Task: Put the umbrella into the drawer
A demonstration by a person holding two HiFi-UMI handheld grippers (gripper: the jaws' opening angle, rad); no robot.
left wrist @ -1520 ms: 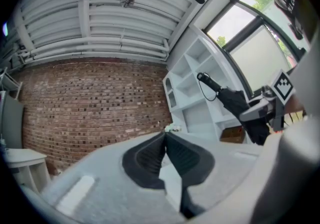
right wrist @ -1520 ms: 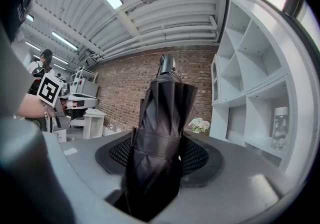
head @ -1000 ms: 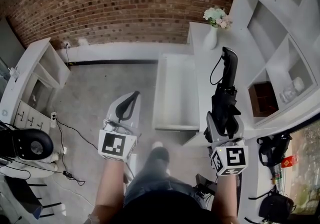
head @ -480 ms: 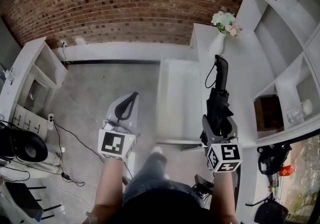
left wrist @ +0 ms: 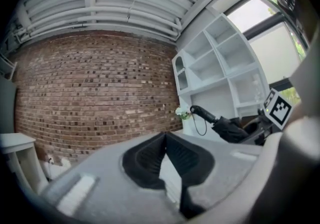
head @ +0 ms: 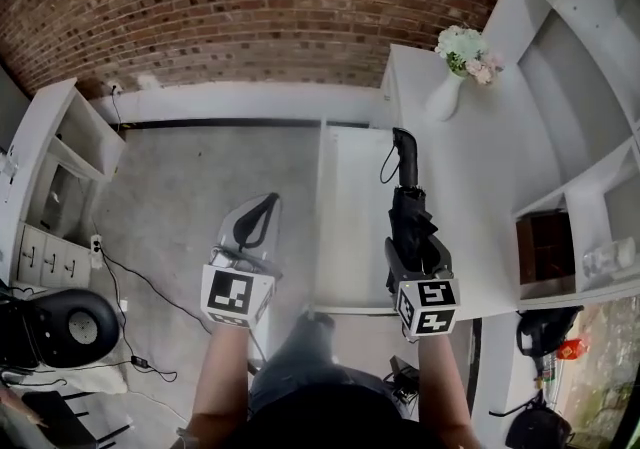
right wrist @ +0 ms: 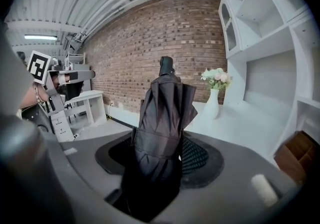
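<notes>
My right gripper (head: 411, 242) is shut on a folded black umbrella (head: 409, 219). The umbrella points away from me, and its handle (head: 404, 147) with a wrist loop hangs over the right edge of the open white drawer (head: 350, 192). In the right gripper view the umbrella (right wrist: 162, 113) fills the space between the pads of the right gripper (right wrist: 161, 152). My left gripper (head: 266, 201) hovers over the floor left of the drawer, holding nothing. Its pads meet at the tips in the left gripper view (left wrist: 165, 136), where the umbrella (left wrist: 227, 129) shows at the right.
A white counter (head: 470, 177) right of the drawer carries a vase of flowers (head: 458, 72). White shelving (head: 590, 47) rises beyond it, with a brown box (head: 545, 247) in one cubby. A white cabinet (head: 60, 152) and cables (head: 130, 267) lie at the left.
The right gripper has carried the umbrella leftward and lower, from over the counter to the drawer's right edge. The left gripper has also shifted, staying beside the drawer.
</notes>
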